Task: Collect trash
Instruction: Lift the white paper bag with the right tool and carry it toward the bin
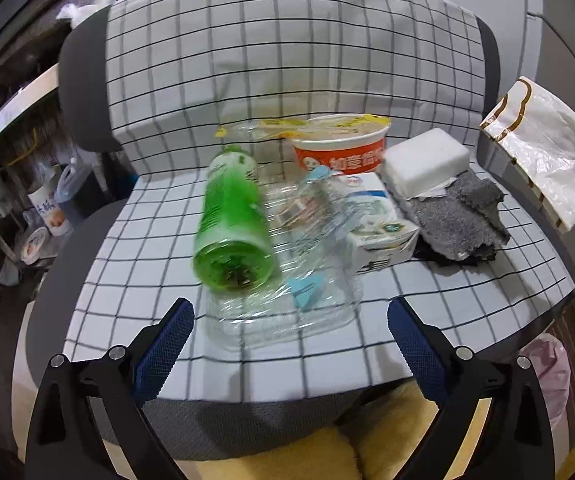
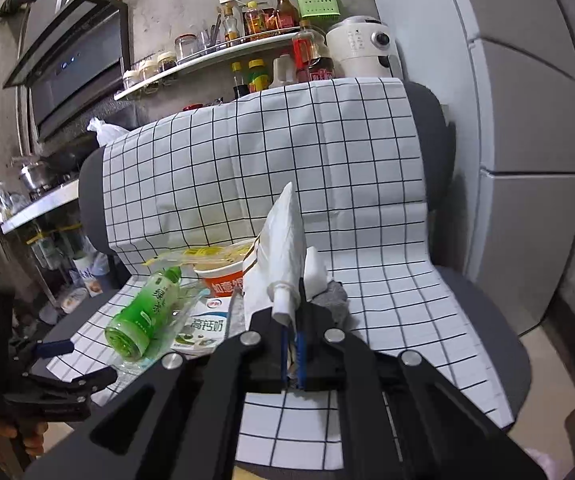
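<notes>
Here the left gripper [image 1: 290,334] stands wide, its blue-padded fingers [image 1: 163,350] apart and nothing between them, hovering just above the front edge of a chair seat covered by a checked cloth [image 1: 135,264]. Directly ahead of it lies a crumpled clear plastic wrapper [image 1: 287,312] with pale blue patches. Touching that wrapper on the left is a green bottle [image 1: 229,220], on its side, its base turned toward the camera and its neck pointing to the chair back. To the right of the bottle sits a milk carton [image 1: 379,220], partly under the clear plastic. Beside the carton, further right, a grey rag [image 1: 455,220] lies flat, and a white foam block [image 1: 427,162] rests on its far edge. Behind the carton stands an orange noodle cup [image 1: 341,148] with its lid peeled up, and a yellow-printed clear bag [image 1: 255,132] lies next to it against the chair back.

In the right wrist view, the right gripper [image 2: 293,334] is clamped tight on a white plastic bag [image 2: 283,240] with brown trim, which rises upright from between the pads above the right side of the seat. The same bag shows at the right edge of the left wrist view, held clear of the cloth. The chair [image 2: 439,140] is grey, and beyond it are a shelf of bottles and jars [image 2: 223,52] and a white cooker [image 2: 361,46].
</notes>
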